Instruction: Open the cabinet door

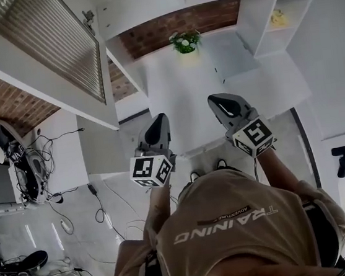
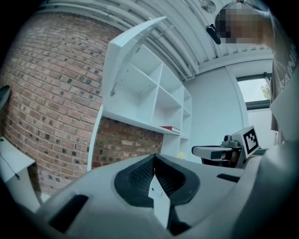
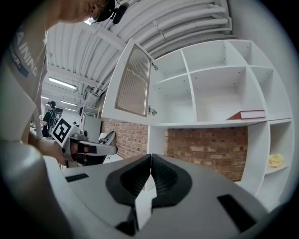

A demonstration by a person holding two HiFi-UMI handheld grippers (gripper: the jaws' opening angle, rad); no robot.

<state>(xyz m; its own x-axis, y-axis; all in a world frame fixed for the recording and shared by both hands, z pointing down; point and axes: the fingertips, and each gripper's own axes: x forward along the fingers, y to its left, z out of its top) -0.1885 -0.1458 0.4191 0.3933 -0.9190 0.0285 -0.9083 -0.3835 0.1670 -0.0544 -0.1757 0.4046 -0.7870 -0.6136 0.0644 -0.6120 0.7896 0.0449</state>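
The white cabinet door point(image 1: 49, 49) with its ribbed glass pane stands swung wide open at the upper left of the head view. The right gripper view shows the door point(image 3: 133, 81) hinged beside bare white shelves; in the left gripper view the door point(image 2: 126, 51) appears nearly edge-on. My left gripper point(image 1: 157, 118) and right gripper point(image 1: 216, 101) are held side by side, level, well short of the cabinet and touching nothing. The left gripper point(image 2: 154, 158) has its pads pressed together with nothing between them. So does the right gripper point(image 3: 151, 158).
A white counter point(image 1: 180, 102) lies below the shelves, with a small potted plant point(image 1: 185, 41) on it. A red book point(image 3: 247, 114) and a yellow object point(image 3: 275, 160) sit on shelves at the right. Cables and gear point(image 1: 26, 165) crowd the floor at the left.
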